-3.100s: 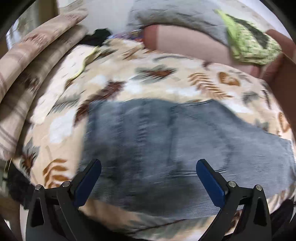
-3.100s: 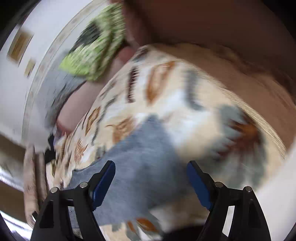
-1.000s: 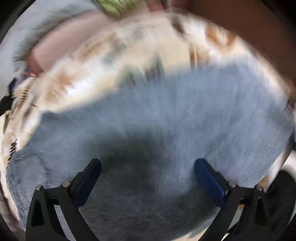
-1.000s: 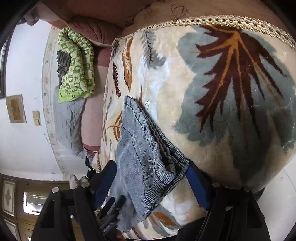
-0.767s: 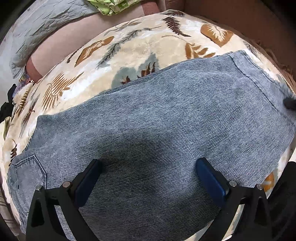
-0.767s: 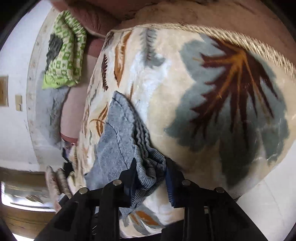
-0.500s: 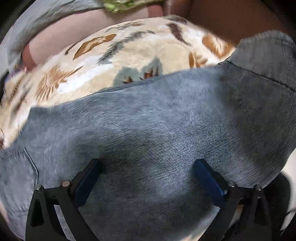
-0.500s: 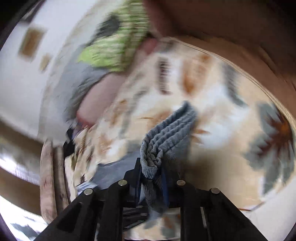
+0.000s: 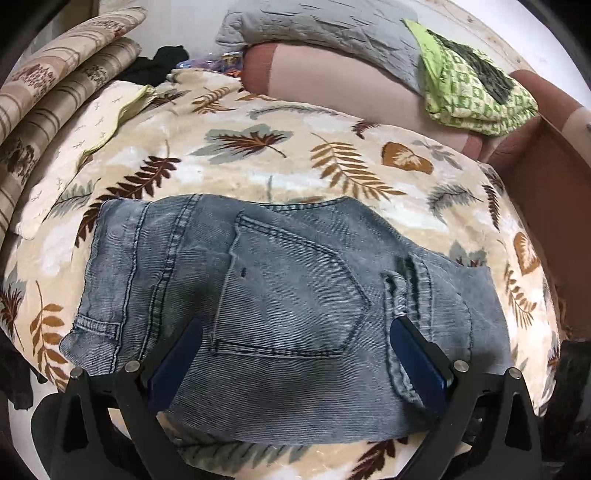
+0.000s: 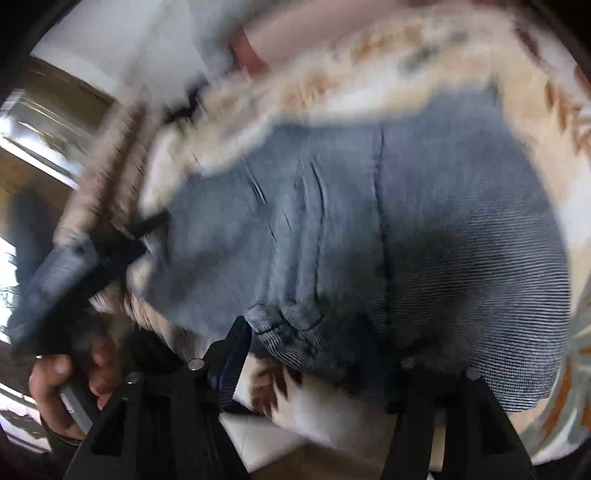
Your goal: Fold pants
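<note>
The grey-blue denim pants [image 9: 288,295] lie folded into a compact rectangle on a leaf-patterned blanket [image 9: 258,155], back pocket facing up. My left gripper [image 9: 295,358] is open and empty, hovering just above the near edge of the pants. In the blurred right wrist view the pants [image 10: 369,229] fill the middle. My right gripper [image 10: 321,354] has its jaws spread wide, and a folded hem of the denim lies between them, not pinched. The left gripper and the hand that holds it [image 10: 70,295] show at the left edge.
A grey pillow [image 9: 325,33], a pink bolster [image 9: 332,88] and a folded green patterned cloth [image 9: 476,85] lie at the back. Striped cushions [image 9: 48,99] stand at the left. A brown bed frame [image 9: 554,192] runs along the right. White floor [image 10: 295,439] shows below the blanket's edge.
My right gripper, shut on the pants' hem, carried it across over the pants and has now opened. The pants are folded shorter, pocket side up. My left gripper pulled back.
</note>
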`<state>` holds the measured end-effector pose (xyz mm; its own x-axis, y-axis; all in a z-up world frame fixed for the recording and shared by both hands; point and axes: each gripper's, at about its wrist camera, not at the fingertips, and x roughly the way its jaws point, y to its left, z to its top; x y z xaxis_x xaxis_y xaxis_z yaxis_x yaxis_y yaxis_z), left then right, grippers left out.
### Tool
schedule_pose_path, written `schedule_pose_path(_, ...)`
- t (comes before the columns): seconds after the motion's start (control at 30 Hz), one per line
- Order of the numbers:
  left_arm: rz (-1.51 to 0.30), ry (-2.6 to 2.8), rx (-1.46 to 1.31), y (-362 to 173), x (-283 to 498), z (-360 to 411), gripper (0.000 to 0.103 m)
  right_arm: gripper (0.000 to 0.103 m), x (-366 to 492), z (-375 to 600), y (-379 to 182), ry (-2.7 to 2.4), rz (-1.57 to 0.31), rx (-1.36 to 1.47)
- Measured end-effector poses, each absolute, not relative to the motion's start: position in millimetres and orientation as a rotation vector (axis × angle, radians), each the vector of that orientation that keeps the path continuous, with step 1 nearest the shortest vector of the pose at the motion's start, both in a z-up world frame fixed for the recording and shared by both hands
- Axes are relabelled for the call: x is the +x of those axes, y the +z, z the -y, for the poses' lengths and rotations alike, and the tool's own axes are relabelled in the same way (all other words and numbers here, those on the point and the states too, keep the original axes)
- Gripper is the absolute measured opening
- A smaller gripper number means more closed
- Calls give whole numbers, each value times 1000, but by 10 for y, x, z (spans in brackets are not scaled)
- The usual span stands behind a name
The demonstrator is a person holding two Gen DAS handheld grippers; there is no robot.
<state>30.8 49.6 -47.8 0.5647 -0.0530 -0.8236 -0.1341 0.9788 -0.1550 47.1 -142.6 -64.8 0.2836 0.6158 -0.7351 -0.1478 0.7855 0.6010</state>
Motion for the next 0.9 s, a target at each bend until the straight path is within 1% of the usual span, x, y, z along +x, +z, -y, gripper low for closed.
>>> schedule_pose_path(0.07,-958,11,-201,-415,324,-358,101,75,410,1668,-508,538,-1131,557)
schedule_pose_path(0.13,-939,-63,-175,-340,325,-111,101,83,374,1936,-407,478,-1075,615)
schedule_pose_path(0.2,-922,-135,-131,-289,328,154,101,83,323,2209,-435,432,-1054,710)
schedule_pose_path(0.27,-914,-168,-64,-307,294,414,101,83,292,2503,-634,398,-1065,855)
schedule_pose_path(0.3,-929,-155,-17,-391,311,513,101,83,308,2561,-721,380,-1089,895)
schedule_pose_path(0.33,-982,-135,67,-580,366,643,101,83,312,2641,-884,359,-1142,931)
schedule_pose_path(0.4,-1157,-134,240,-1078,504,844,102,81,336,2720,-934,379,-1155,978)
schedule_pose_path(0.43,-1161,-132,241,-1220,490,839,103,81,376,2719,-856,376,-1149,950)
schedule_pose_path(0.47,-1119,-130,194,-1190,461,787,103,81,426,2711,-744,371,-1136,899)
schedule_pose_path(0.53,-1132,-132,196,-1167,477,784,103,82,560,2751,-500,377,-1097,803)
schedule_pose_path(0.6,-1121,-146,222,-1182,499,794,103,82,777,2806,-375,359,-1091,785)
schedule_pose_path(0.7,-1118,-141,184,-1199,478,748,103,82,1212,2789,-398,321,-1128,731)
schedule_pose_path(0.73,-1111,-143,187,-1200,473,745,103,78,1360,2756,-437,310,-1143,722)
schedule_pose_path(0.77,-1108,-146,187,-1199,477,736,103,71,1517,2671,-511,307,-1178,673)
schedule_pose_path(0.8,-1108,-149,183,-1196,471,721,103,50,1591,2613,-569,297,-1209,632)
schedule_pose_path(0.83,-1109,-152,178,-1196,472,710,103,35,1692,2532,-673,278,-1255,590)
schedule_pose_path(0.87,-1110,-154,176,-1196,474,706,103,32,1761,2477,-793,265,-1300,551)
schedule_pose_path(0.9,-1111,-154,176,-1186,425,733,103,24,1814,2433,-903,244,-1328,509)
